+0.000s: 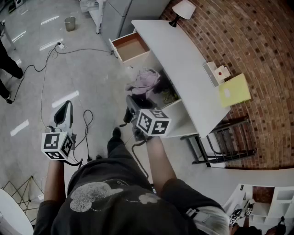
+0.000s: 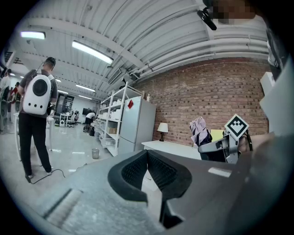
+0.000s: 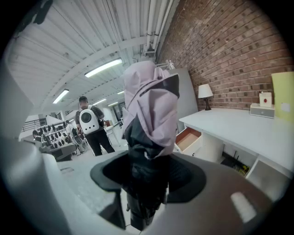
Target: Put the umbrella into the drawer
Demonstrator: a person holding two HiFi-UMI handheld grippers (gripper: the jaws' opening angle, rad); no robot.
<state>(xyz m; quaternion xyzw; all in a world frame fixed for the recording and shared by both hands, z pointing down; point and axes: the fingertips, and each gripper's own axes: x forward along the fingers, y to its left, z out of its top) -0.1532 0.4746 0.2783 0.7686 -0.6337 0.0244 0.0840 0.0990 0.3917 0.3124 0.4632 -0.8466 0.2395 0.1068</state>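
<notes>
A folded pink and black umbrella (image 1: 144, 81) stands up out of my right gripper (image 1: 132, 106), whose jaws are shut on its dark lower part. Seen from the right gripper view, the umbrella (image 3: 151, 114) fills the middle between the pads of the gripper (image 3: 147, 173). The open drawer (image 1: 130, 47), brown inside, sticks out of the white desk (image 1: 174, 55) further ahead; it also shows past the umbrella as the drawer (image 3: 188, 139). My left gripper (image 1: 63, 112) hangs at the left over the floor. Its jaw tips meet with nothing between them (image 2: 147, 153).
A lamp (image 1: 183, 10) stands at the desk's far end, with a white box (image 1: 217, 72) and a yellow sheet (image 1: 234, 90) nearer. Cables (image 1: 46, 64) run over the grey floor. A person with a white backpack (image 2: 36, 119) stands to the left. A small bucket (image 1: 70, 23) sits far off.
</notes>
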